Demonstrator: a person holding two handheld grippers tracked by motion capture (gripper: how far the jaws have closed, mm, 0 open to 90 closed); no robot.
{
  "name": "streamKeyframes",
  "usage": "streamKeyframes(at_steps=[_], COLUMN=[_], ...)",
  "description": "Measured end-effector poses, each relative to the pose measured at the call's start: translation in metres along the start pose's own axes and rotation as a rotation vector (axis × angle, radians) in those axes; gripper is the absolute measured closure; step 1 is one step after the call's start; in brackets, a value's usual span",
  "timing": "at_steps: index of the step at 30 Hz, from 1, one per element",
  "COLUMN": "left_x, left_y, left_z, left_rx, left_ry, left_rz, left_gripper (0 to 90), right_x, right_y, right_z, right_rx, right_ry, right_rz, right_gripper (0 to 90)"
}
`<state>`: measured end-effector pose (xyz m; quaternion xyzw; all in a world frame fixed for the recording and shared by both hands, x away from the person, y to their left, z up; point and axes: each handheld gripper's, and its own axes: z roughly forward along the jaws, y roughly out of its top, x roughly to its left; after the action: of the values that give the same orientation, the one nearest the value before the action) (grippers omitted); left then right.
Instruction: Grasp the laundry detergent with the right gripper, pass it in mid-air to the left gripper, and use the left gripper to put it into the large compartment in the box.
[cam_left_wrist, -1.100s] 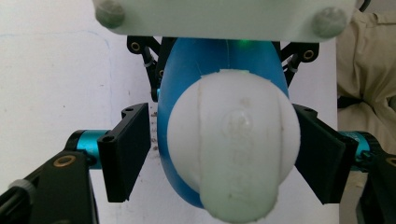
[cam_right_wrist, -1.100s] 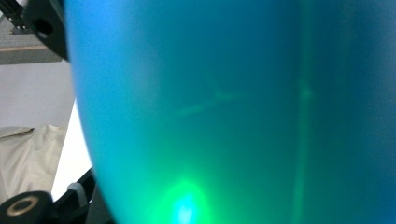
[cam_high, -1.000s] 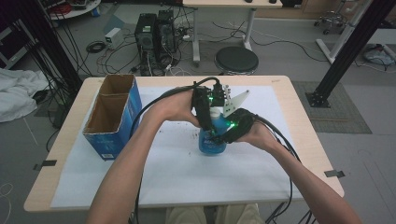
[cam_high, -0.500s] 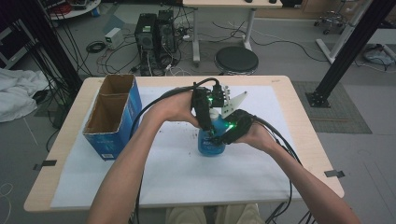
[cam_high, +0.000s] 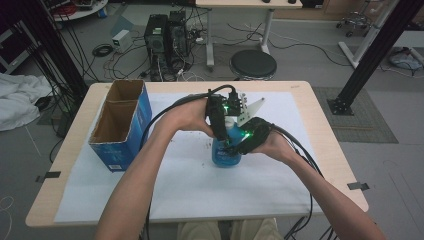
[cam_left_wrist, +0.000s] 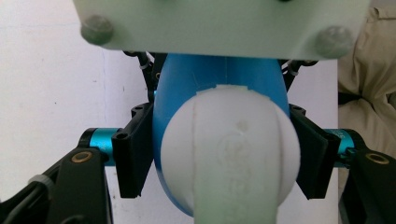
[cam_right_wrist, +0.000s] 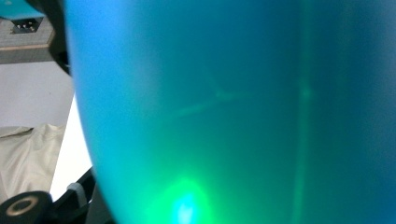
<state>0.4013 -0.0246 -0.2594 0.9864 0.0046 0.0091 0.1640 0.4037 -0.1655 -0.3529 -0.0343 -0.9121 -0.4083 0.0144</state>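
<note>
blue bottle: rounded body, white domed cap, upright mid-table on the white sheet. left gripper jaws just closing, pressed on the cap; right gripper clamped on the body.

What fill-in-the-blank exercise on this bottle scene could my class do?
1. The bottle is coloured ____.
2. The left gripper has its jaws on either side of the bottle's white ____.
3. The open box stands at the ____ end of the table in the high view.
4. The right gripper is shut on the ____.

Missing words: blue; cap; left; bottle
</note>
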Motion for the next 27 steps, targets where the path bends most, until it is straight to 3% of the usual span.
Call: streamKeyframes(at_steps=[8,27], left_x=[-0.0008,-0.0034], left_y=[0.001,-0.0027], left_z=[-0.0001,-0.0024], left_rx=[-0.002,-0.015], left_ry=[-0.001,-0.005], left_rz=[0.004,-0.007], left_gripper=[37.5,38.4], right_x=[0.0013,0.0037], right_y=[0.0002,0.0002], right_z=[0.0013,0.0041], right_rx=[0.004,-0.022], right_ry=[0.004,0.019], right_rz=[0.002,0.0], right_gripper=[45.9,44.3])
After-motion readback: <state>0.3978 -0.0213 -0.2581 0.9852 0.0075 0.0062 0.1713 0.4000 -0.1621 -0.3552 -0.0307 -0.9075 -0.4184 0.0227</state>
